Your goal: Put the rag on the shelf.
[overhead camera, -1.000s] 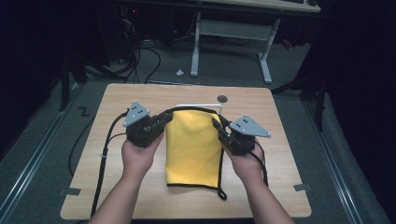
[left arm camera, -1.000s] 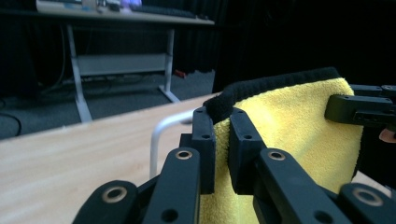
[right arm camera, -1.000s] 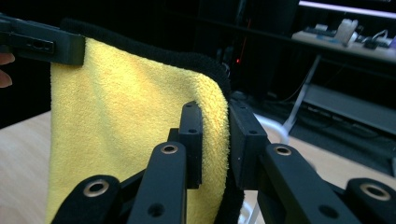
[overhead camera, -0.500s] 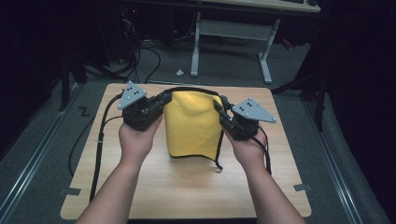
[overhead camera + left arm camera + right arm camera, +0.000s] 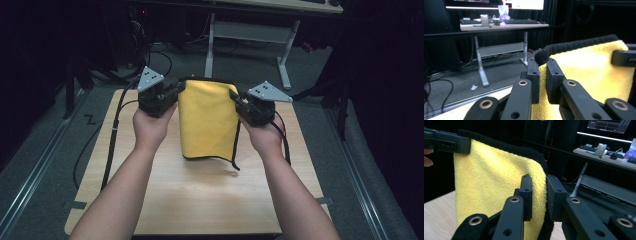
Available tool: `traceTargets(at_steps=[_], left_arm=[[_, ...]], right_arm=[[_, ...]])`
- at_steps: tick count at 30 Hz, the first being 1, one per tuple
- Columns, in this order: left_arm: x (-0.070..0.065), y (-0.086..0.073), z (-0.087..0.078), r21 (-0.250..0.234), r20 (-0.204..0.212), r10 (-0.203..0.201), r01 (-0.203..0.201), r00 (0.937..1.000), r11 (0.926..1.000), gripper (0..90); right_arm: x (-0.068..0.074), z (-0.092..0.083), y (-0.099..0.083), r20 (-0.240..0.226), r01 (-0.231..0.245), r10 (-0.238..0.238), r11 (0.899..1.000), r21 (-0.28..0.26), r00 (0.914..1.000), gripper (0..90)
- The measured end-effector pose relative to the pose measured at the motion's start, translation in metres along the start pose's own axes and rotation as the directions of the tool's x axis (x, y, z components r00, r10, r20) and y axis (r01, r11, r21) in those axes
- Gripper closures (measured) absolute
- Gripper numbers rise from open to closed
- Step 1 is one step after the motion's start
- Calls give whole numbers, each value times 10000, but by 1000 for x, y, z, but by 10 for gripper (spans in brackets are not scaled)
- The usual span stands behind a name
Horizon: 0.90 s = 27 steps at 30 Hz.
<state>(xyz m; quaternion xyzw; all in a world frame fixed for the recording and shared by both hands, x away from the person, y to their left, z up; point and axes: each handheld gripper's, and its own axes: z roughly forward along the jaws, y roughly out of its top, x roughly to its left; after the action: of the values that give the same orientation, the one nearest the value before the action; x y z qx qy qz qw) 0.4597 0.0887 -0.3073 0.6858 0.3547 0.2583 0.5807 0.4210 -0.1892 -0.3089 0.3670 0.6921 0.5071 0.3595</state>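
Note:
A yellow towel (image 5: 207, 120) with a black border hangs upright above the wooden table (image 5: 200, 195), stretched between both grippers. My left gripper (image 5: 176, 92) is shut on its upper left corner, and my right gripper (image 5: 236, 100) is shut on its upper right corner. In the left gripper view the jaws pinch the black-edged corner of the towel (image 5: 584, 72), my left gripper (image 5: 543, 75) closed tight on the cloth. In the right gripper view my right gripper (image 5: 539, 195) clamps the folded yellow edge of the towel (image 5: 496, 182). The towel's lower edge hangs near the tabletop.
A black cable (image 5: 112, 140) trails from the left gripper over the table's left side. Beyond the table's far edge stands a desk with white legs (image 5: 285, 55), bearing a keyboard (image 5: 524, 22) and monitors. Floor rails run along both sides.
Both hands have risen and moved toward the far edge, lifting the towel off the table so that it now hangs from its top corners instead of lying flat.

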Motion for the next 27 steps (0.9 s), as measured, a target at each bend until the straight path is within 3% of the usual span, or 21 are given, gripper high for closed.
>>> traceTargets(at_steps=[3,8,13,17,22,27], left_arm=[[8,1,11,132,-96,-99,101,9999,9999,831],[17,7,24,340,-395,275,-261,9988,9991,830],[23,4,41,680,-509,411,-376,9979,9970,829],[29,-8,56,1218,-486,355,-294,9982,9921,829],[35,-29,71,1778,-304,173,-116,9994,9840,830],[41,-51,80,2346,74,-202,179,9998,9719,834]], right_arm=[[-8,12,1,-27,-14,14,10000,26,10000,774],[-17,29,1,-117,11,-9,9999,111,9999,773],[-26,46,-6,-194,-81,86,9996,264,9998,773],[-34,57,-17,-210,-139,154,9975,692,9997,773],[-37,66,-27,-213,408,-386,9924,1164,9990,774],[-45,75,-47,-356,176,-118,9857,1677,9993,775]])
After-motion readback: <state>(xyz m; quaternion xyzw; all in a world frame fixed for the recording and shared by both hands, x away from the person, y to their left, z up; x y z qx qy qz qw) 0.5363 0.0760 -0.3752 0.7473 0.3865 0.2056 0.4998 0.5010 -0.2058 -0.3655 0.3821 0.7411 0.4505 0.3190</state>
